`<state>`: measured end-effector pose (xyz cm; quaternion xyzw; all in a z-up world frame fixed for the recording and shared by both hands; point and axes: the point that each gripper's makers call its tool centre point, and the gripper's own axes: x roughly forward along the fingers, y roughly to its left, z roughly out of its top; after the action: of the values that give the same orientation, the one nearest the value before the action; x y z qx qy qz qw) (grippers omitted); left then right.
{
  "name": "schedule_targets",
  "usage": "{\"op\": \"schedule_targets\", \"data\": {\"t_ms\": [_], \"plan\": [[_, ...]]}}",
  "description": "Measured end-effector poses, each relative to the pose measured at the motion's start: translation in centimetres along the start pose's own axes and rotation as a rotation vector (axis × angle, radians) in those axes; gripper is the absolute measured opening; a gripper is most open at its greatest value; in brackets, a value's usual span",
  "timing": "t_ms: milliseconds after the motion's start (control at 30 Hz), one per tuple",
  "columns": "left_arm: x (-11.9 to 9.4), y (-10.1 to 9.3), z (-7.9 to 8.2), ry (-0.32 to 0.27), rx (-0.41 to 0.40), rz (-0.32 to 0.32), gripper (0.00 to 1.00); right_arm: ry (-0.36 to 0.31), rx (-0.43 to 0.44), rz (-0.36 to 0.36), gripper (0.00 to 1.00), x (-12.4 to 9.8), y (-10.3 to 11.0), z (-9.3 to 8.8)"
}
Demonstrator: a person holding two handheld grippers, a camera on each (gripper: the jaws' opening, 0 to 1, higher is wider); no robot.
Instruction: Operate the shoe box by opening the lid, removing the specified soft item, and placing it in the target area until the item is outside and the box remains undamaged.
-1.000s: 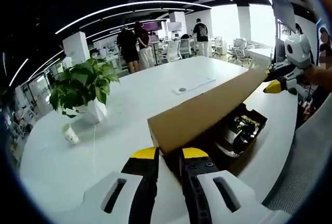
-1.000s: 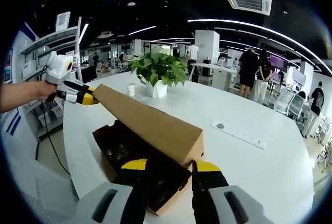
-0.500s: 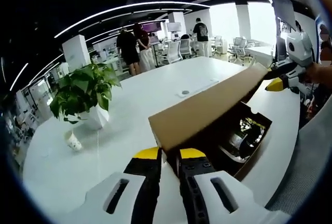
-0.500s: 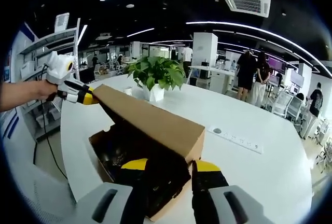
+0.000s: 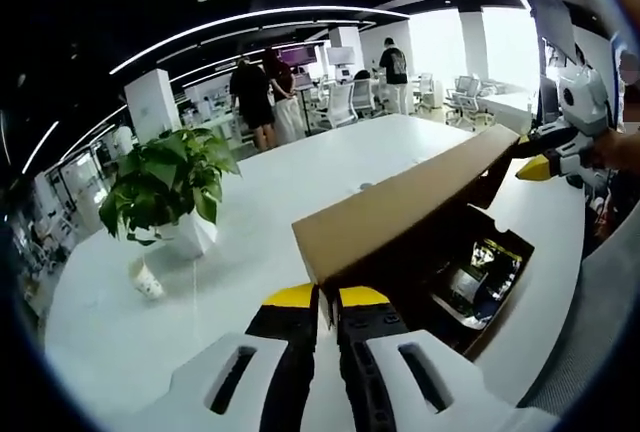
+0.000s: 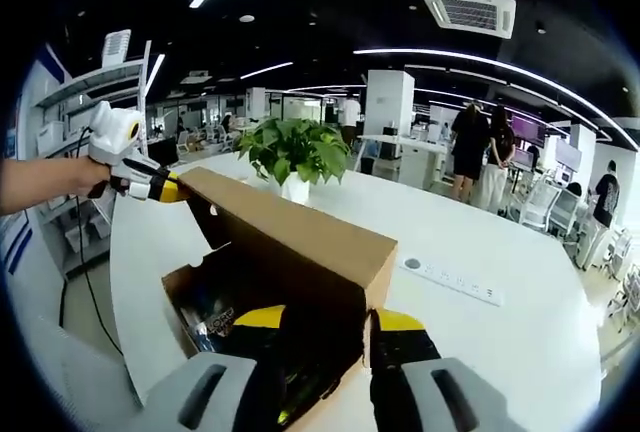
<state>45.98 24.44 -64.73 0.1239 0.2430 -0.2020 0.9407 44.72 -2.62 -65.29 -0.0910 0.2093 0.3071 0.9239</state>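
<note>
In the left gripper view, the left gripper (image 5: 327,297) is seen at lower centre, its jaws pressed together on the near corner of the cardboard lid (image 5: 400,214). At the right edge the right gripper (image 5: 545,157) is found at the lid's far end. In the right gripper view, the right gripper's jaws are spread around the lid's corner; whether it is pinched cannot be told. The shoe box (image 6: 195,287) lies at lower left, dark contents inside. The lid should be raised evenly at both ends, so the cardboard is not twisted. No writing can be read.
</note>
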Motion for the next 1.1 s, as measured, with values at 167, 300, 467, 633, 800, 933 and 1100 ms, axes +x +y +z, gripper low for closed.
{"op": "schedule_targets", "data": {"t_ms": [167, 300, 467, 633, 800, 933, 1100], "plan": [[0.2, 0.2, 0.3, -0.010, 0.001, -0.001, 0.02, -0.008, -0.028, 0.003, 0.24, 0.2, -0.7, 0.2], [0.2, 0.4, 0.6, -0.014, -0.006, 0.000, 0.02, -0.016, -0.026, 0.001, 0.23, 0.5, -1.1, 0.4], [0.5, 0.6, 1.1, -0.024, -0.027, 0.011, 0.02, -0.031, -0.047, -0.030, 0.17, 0.9, -2.1, 0.7], [0.9, 0.9, 1.4, -0.031, -0.040, 0.015, 0.02, -0.025, -0.039, -0.031, 0.17, 1.3, -2.4, 0.2], [1.0, 0.9, 1.5, -0.034, -0.046, 0.013, 0.02, -0.012, -0.033, -0.034, 0.17, 1.7, -2.6, -0.5], [1.2, 1.1, 1.6, -0.036, -0.050, 0.012, 0.02, -0.003, -0.034, -0.034, 0.17, 2.0, -2.9, -1.0], [1.4, 1.3, 1.8, -0.037, -0.051, 0.012, 0.02, 0.015, -0.040, -0.037, 0.17, 2.3, -3.4, -1.8]]}}
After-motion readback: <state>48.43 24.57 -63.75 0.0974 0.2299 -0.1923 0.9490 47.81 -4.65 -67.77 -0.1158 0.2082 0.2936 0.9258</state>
